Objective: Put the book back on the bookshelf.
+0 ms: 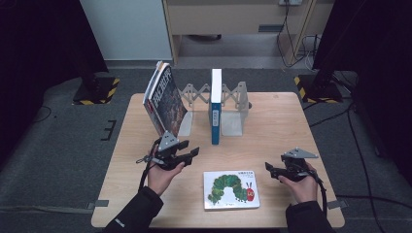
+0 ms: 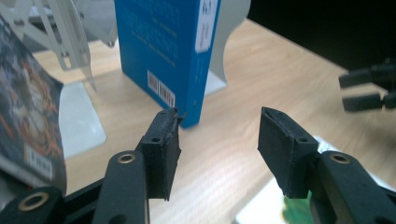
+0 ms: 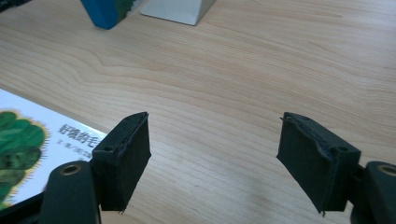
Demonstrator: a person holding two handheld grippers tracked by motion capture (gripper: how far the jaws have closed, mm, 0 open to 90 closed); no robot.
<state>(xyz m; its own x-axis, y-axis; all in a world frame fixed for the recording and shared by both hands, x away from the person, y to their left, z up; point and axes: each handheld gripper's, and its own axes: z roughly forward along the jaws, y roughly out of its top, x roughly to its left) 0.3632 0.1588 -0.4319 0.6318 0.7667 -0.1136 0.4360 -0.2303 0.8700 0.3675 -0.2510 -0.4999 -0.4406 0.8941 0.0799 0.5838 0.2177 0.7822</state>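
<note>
- Two books are already stood in the rack: a blue book in the middle and a dark book leaning at the left.
- The caterpillar book is left lying flat at the near edge of the table.
- The left gripper and right gripper are held spread, with nothing pinched.

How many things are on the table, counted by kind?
Books: 3, a leaning dark book, an upright blue book, a flat caterpillar book
Folding book rack: 1
Grippers above the table: 2, left gripper and right gripper, both open
Total: 6
</note>
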